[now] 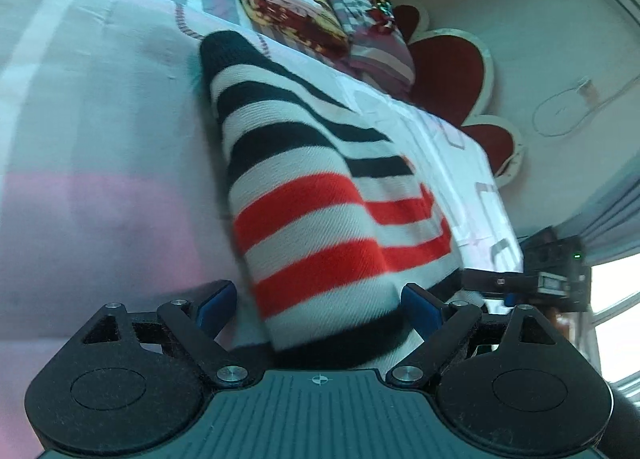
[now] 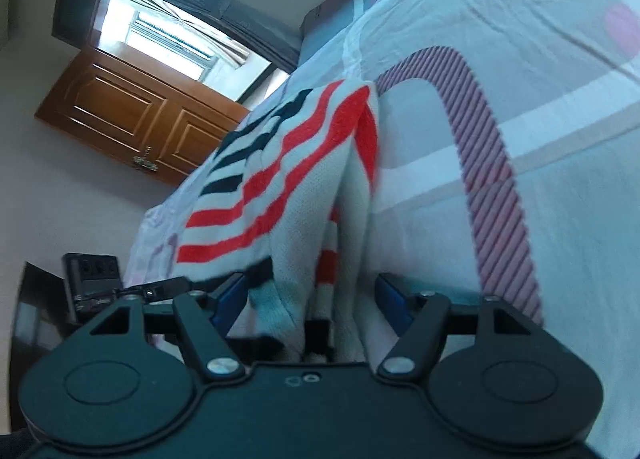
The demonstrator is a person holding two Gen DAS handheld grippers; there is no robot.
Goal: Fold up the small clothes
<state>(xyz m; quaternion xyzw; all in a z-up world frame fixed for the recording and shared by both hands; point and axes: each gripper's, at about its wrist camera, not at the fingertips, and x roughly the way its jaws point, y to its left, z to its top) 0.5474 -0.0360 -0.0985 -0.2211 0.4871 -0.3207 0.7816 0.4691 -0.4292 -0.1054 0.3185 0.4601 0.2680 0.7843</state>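
A small knit sweater (image 1: 312, 195) with white, black and red stripes lies on the bed (image 1: 100, 131), partly folded over itself. My left gripper (image 1: 320, 305) is open, its blue-padded fingers (image 1: 218, 299) on either side of the sweater's near edge. In the right wrist view the same sweater (image 2: 288, 163) is bunched in upright folds on the bed (image 2: 560, 139). My right gripper (image 2: 312, 299) is open, its fingers (image 2: 390, 299) straddling the sweater's white folded edge. Neither gripper's pads press on the cloth.
Folded blankets and a pillow (image 1: 288, 7) lie at the bed's far end by a red flower-shaped headboard (image 1: 452, 71). A black device (image 1: 552, 271) sits beside the bed; it also shows in the right wrist view (image 2: 92, 279). A wooden door (image 2: 136, 119) stands in the wall.
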